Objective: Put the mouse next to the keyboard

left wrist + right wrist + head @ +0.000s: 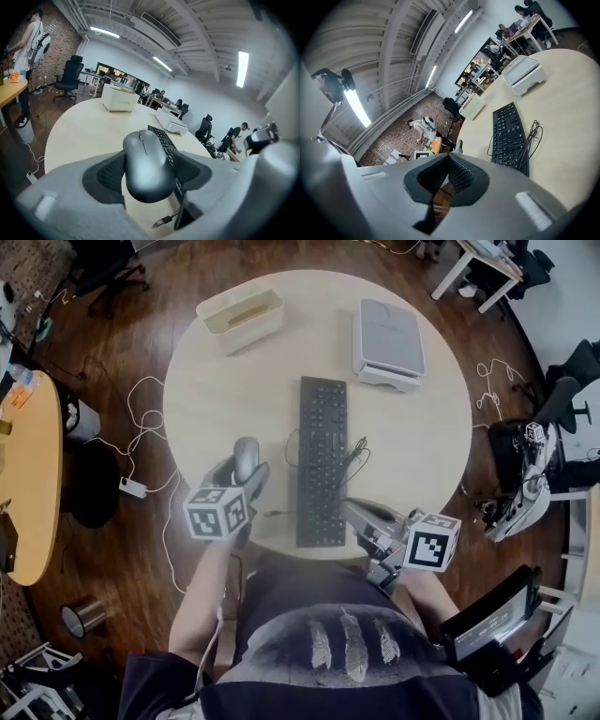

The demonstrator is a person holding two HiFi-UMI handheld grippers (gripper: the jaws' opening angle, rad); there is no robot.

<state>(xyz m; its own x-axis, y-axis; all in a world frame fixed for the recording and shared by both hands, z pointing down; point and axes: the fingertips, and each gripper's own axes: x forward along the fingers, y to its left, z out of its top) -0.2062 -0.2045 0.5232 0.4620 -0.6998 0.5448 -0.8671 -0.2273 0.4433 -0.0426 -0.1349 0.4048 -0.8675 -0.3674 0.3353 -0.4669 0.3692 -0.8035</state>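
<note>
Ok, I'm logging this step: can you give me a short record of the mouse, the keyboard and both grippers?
mouse: grey, held by the left gripper, above the table
left gripper: shut on the mouse, left of the keyboard
right gripper: shut, empty, right of the keyboard's near end
keyboard: black, mid-table, cable bunched at its right
task: mouse not yet set down

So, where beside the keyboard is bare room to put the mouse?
Left of the keyboard the table is bare from the bin to the near edge: the widest patch for the mouse. Right of it, loose cable lies close by; beyond the cable the top is bare up to the white machine. The near right edge is crowded by the right gripper.
</note>
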